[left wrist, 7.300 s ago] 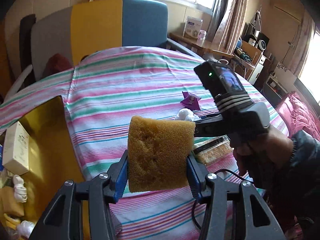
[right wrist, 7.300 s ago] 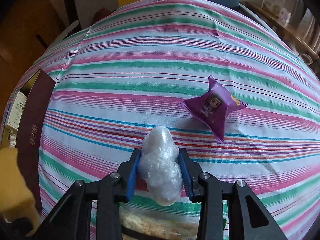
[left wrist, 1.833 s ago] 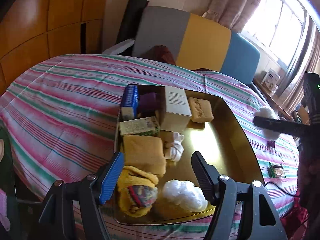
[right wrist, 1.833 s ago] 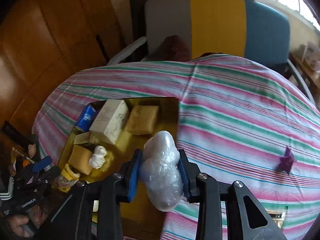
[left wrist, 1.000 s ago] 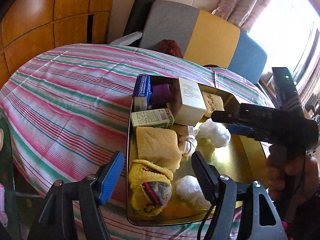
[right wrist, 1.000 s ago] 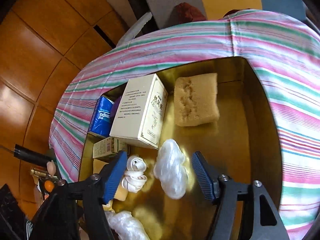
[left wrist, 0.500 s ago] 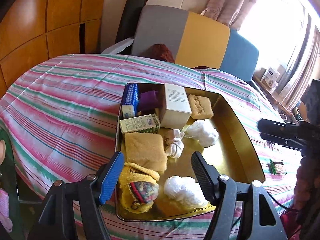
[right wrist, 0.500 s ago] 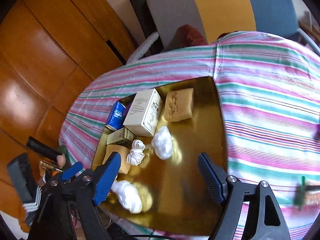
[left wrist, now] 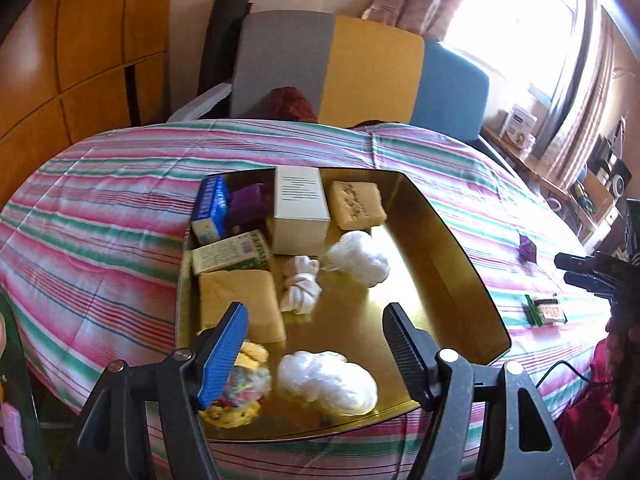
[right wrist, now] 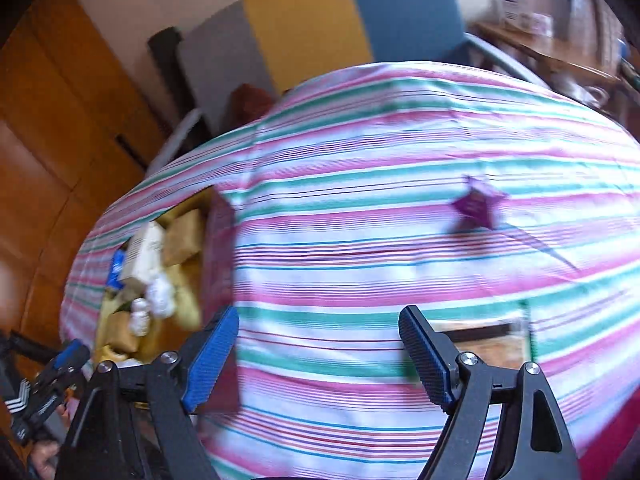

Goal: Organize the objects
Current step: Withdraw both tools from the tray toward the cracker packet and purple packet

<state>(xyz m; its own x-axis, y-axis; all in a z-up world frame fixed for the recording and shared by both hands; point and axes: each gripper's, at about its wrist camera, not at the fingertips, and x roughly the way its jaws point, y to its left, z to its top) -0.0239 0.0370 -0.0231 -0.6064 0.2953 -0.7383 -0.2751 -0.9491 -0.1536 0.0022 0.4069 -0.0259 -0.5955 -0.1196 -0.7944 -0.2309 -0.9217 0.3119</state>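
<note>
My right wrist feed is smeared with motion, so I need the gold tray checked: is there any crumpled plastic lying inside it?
Observer: Yes. In the gold tray, a plastic wad lies beside the white box, and a second wad near the front rim.
Operator: Is the left gripper holding anything?
Observer: No, the left gripper is open and empty.
Operator: Anything outside the tray?
Observer: A snack pack lies on the striped cloth, right of the tray.

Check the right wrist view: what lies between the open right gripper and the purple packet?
Only bare striped tablecloth separates the right gripper from the purple packet, as the right wrist view shows.
</note>
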